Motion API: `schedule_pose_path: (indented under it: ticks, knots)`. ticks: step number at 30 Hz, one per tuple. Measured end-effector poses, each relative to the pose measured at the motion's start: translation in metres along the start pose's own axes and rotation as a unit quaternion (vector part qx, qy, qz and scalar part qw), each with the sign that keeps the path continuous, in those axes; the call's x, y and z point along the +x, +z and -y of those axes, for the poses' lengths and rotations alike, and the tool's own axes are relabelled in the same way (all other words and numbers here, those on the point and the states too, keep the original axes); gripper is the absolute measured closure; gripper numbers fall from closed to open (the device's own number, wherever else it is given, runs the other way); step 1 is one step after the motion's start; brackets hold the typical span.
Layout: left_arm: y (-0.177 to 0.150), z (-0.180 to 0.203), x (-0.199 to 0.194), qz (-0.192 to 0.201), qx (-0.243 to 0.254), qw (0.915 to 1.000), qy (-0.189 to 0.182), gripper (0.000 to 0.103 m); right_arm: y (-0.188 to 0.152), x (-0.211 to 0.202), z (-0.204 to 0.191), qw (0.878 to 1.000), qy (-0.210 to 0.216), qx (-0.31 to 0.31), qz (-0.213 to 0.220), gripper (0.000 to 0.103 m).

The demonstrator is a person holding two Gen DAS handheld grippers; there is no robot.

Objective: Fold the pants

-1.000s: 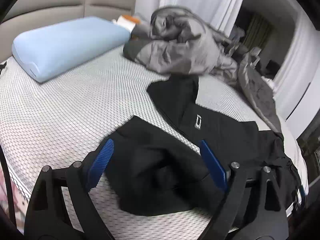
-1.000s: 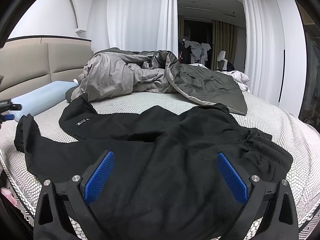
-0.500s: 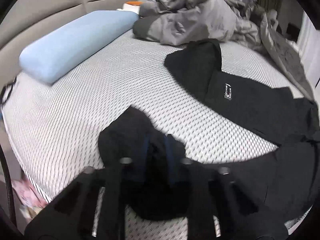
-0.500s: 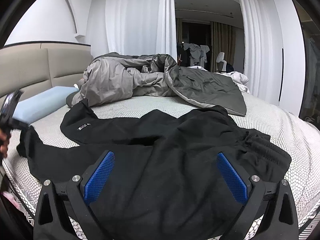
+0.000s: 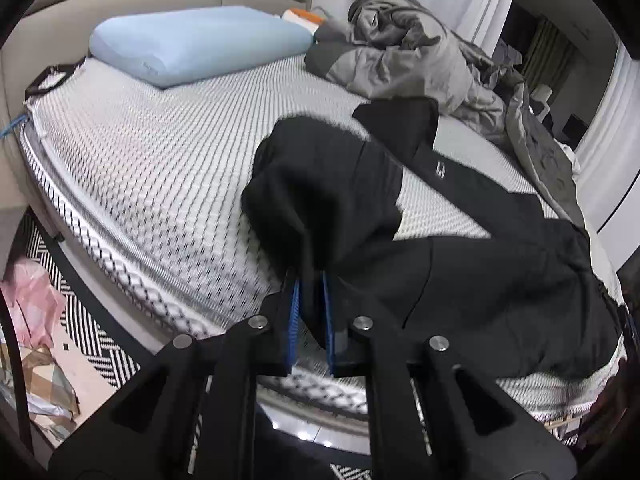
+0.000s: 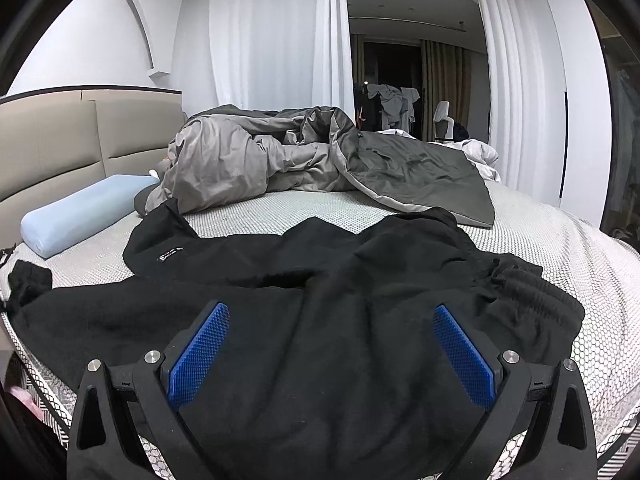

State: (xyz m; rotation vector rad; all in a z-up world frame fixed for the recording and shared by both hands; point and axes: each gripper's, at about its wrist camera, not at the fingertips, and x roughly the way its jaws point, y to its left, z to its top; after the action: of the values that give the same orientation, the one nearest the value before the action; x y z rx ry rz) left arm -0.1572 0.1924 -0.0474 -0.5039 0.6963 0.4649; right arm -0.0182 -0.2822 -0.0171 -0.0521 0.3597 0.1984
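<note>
left gripper (image 5: pixel 310 280) fingers pinched together, right gripper (image 6: pixel 330 316) fingers spread

Left tool (image 5: pixel 310 304) and right tool (image 6: pixel 330 354), black angular frames, ridged blue pads, silver screws

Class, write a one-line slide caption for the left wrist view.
Left claw shut on a leg end of the black pants spread over the bed.

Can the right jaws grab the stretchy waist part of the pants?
Probably yes. The right gripper is open above the black pants, and the waistband lies uncovered just beside it, nothing between them.
</note>
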Motion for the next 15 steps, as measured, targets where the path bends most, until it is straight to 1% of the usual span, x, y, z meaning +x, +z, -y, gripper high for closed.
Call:
schedule_pose_path:
  ticks: [3,4,5,6,7,8,10,11,13,14,15]
  knots:
    - [-0.005,-0.009,-0.002,-0.003,-0.004,1.0,-0.001,0.084,0.0,0.0,-0.002,1.0,0.001,-0.002,0.0,0.0]
    - [-0.004,-0.011,-0.004,-0.002,-0.006,1.0,0.0,0.07,0.0,0.001,-0.003,1.0,0.0,-0.005,-0.001,0.0]
    - [0.0,-0.012,-0.006,0.001,-0.007,1.0,-0.003,0.053,-0.001,0.001,-0.005,1.0,-0.001,-0.008,-0.001,0.0]
    - [0.005,-0.011,-0.007,0.007,-0.007,0.9999,-0.006,0.044,-0.001,0.001,-0.005,1.0,-0.002,-0.01,-0.001,0.0]
    - [0.011,-0.011,-0.009,0.017,-0.006,0.9997,-0.014,0.033,-0.001,0.002,-0.005,1.0,-0.002,-0.01,-0.001,0.0]
    - [0.02,-0.008,-0.008,0.022,-0.004,0.9996,-0.016,0.028,-0.001,0.002,-0.005,1.0,-0.002,-0.009,-0.001,0.0]
    - [0.039,-0.004,-0.003,0.03,0.002,0.9994,-0.015,0.026,-0.001,0.002,-0.006,1.0,-0.001,-0.009,-0.001,0.0]
    - [0.052,-0.001,0.004,0.024,0.009,0.9996,-0.011,0.024,-0.001,0.002,-0.006,1.0,-0.002,-0.009,-0.001,0.0]
    - [0.072,0.01,0.02,0.01,0.023,0.9997,-0.005,0.024,-0.001,0.002,-0.006,1.0,-0.003,-0.009,-0.001,0.0]
    - [0.081,0.014,0.031,-0.003,0.03,0.9995,-0.002,0.024,-0.001,0.003,-0.006,1.0,-0.003,-0.008,-0.001,0.0]
    - [0.089,0.018,0.045,-0.026,0.038,0.9989,-0.002,0.024,-0.001,0.002,-0.006,1.0,-0.003,-0.007,-0.001,0.0]
